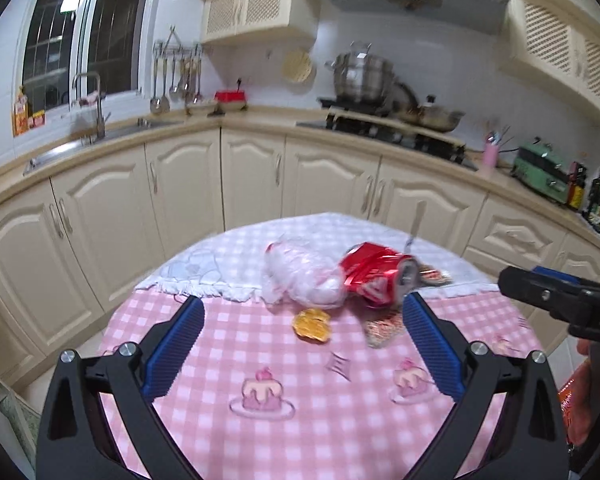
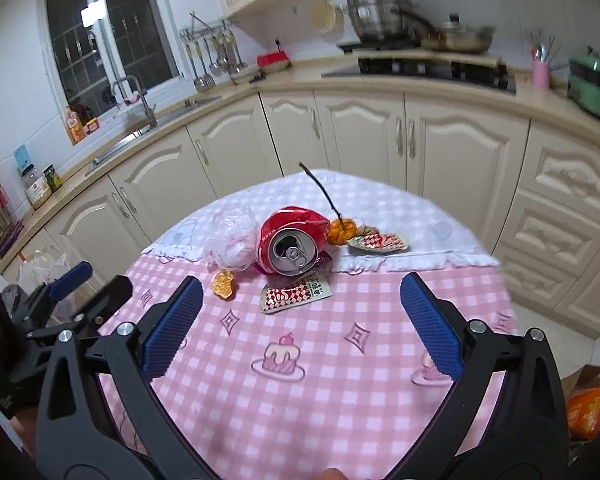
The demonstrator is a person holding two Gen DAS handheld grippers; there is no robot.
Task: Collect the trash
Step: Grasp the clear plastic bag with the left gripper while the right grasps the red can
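Observation:
A crushed red soda can (image 1: 374,274) (image 2: 292,242) lies on its side on the pink checked table (image 1: 280,432) (image 2: 300,420). A crumpled clear plastic bag (image 1: 302,278) (image 2: 232,242) lies left of it. An orange peel (image 1: 312,325) (image 2: 224,285) and a checked sachet (image 2: 296,293) (image 1: 382,330) lie in front. A small orange with a dark stalk (image 2: 342,231) and another wrapper (image 2: 376,242) lie behind the can. My left gripper (image 1: 302,342) and my right gripper (image 2: 300,320) are open and empty, short of the pile.
Cream kitchen cabinets (image 1: 252,176) curve behind the table, with a sink (image 2: 140,132) at left and a stove with pots (image 1: 380,120) at right. An orange packet (image 2: 592,408) lies low at right. A plastic bag (image 2: 44,268) sits low at left.

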